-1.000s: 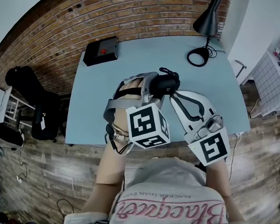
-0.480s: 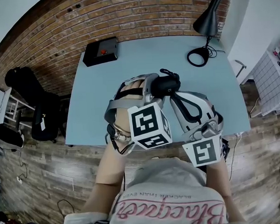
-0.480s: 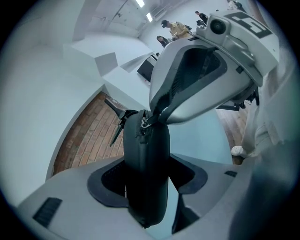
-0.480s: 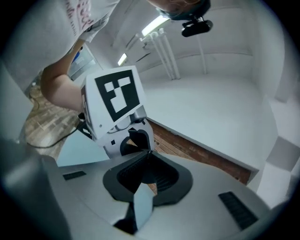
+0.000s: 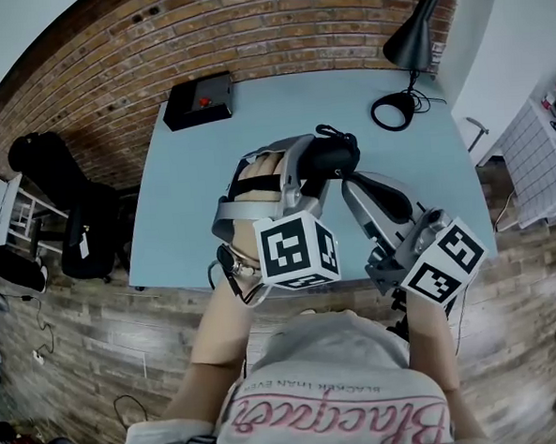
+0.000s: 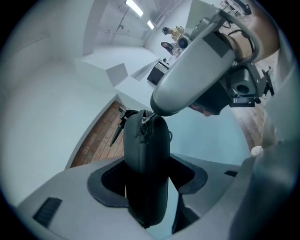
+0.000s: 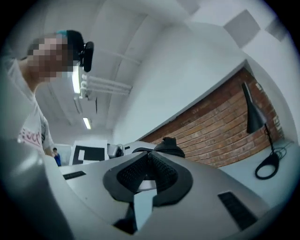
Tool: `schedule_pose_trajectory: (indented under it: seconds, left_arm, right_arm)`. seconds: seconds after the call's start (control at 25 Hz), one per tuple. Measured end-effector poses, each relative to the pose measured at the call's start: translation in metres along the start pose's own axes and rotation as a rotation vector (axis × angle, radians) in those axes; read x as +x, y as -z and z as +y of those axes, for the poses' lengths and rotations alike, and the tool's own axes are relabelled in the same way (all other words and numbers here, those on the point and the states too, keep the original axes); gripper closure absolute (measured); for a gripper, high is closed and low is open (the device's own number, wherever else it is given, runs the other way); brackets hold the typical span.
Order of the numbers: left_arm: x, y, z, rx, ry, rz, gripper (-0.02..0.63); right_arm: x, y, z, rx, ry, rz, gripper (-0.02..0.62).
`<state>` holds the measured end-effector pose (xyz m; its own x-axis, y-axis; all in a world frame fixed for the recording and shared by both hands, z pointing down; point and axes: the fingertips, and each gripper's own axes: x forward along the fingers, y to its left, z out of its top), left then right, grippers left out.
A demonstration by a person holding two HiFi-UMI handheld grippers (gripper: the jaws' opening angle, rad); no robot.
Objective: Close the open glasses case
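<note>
The black zip-up glasses case (image 5: 335,157) is held above the blue table (image 5: 188,208), with my left gripper (image 5: 312,167) shut on its lower half. In the left gripper view the case (image 6: 146,164) stands on end between the pads of the left gripper (image 6: 147,187), its zip running up the middle. At its top end the small silver zipper pull (image 6: 145,118) runs into the tips of my right gripper (image 6: 152,111). The right gripper (image 5: 349,184) is shut on that pull and rolled to one side. From the right gripper view its jaws (image 7: 149,157) meet, with the case's end (image 7: 169,146) just beyond.
A black box with a red button (image 5: 200,101) sits at the table's far left. A black desk lamp (image 5: 415,37) with a ring base (image 5: 393,113) stands at the far right. A brick wall runs behind the table. A black bag (image 5: 65,192) lies on the floor at left.
The right gripper has rolled about its own axis, so its marker cube swung out to the right. Its tips stayed at the case's end. The left gripper and case barely moved.
</note>
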<state>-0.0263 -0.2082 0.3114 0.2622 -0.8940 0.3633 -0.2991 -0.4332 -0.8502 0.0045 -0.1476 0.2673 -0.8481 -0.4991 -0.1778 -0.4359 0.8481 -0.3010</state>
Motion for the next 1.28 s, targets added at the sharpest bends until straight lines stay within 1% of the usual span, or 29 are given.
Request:
schedule_pose_trajectory:
  seconds: [0.04, 0.08, 0.2, 0.28, 0.48, 0.6, 0.68, 0.76, 0.8, 0.92, 0.96, 1.08, 1.16, 1.2, 1.28]
  left_arm:
    - [0.000, 0.000, 0.001, -0.003, -0.016, -0.012, 0.348]
    - [0.000, -0.001, 0.001, -0.008, -0.024, -0.021, 0.348]
    - [0.000, 0.000, 0.000, -0.010, -0.031, -0.036, 0.348]
    - [-0.001, -0.001, -0.001, -0.019, -0.033, -0.056, 0.348]
    - [-0.003, -0.008, 0.002, -0.049, -0.047, -0.113, 0.348]
    - [-0.006, -0.011, 0.003, -0.062, -0.064, -0.141, 0.350]
    - [-0.008, -0.013, 0.003, -0.073, -0.069, -0.153, 0.350]
    - [-0.009, -0.013, 0.002, -0.086, -0.060, -0.152, 0.350]
    - [-0.009, -0.013, 0.001, -0.091, -0.048, -0.146, 0.350]
    - [-0.008, -0.012, -0.005, -0.113, 0.015, -0.123, 0.350]
    - [-0.009, -0.012, -0.006, -0.112, 0.032, -0.111, 0.350]
    - [-0.007, -0.011, -0.007, -0.073, 0.058, -0.065, 0.348]
    - [-0.005, -0.011, -0.008, -0.046, 0.077, -0.037, 0.348]
    - [-0.004, -0.011, -0.009, -0.035, 0.085, -0.026, 0.348]
    - [-0.003, -0.010, -0.010, -0.021, 0.097, -0.010, 0.348]
  right_arm:
    - [0.000, -0.001, 0.000, 0.026, -0.006, -0.010, 0.558]
    - [0.000, -0.001, 0.001, 0.012, -0.003, -0.012, 0.560]
    - [0.000, 0.000, 0.003, -0.150, 0.045, 0.009, 0.563]
    - [-0.001, -0.001, 0.005, -0.211, 0.067, 0.009, 0.563]
    - [-0.004, -0.011, 0.007, -0.230, 0.082, -0.033, 0.565]
    - [-0.008, -0.016, 0.003, -0.221, 0.105, -0.053, 0.565]
    - [-0.011, -0.018, 0.001, -0.216, 0.108, -0.054, 0.566]
    - [-0.012, -0.017, 0.002, -0.236, 0.100, -0.034, 0.566]
    - [-0.011, -0.016, 0.002, -0.271, 0.101, -0.014, 0.565]
    - [-0.009, -0.010, 0.003, -0.432, 0.128, 0.049, 0.563]
    - [-0.008, -0.009, 0.003, -0.470, 0.136, 0.058, 0.563]
    - [-0.002, -0.011, 0.006, -0.565, 0.162, 0.040, 0.563]
    - [-0.001, -0.008, 0.007, -0.673, 0.193, 0.046, 0.563]
    - [-0.002, -0.004, 0.005, -0.735, 0.210, 0.072, 0.563]
    - [-0.005, 0.009, 0.000, -0.866, 0.236, 0.169, 0.549]
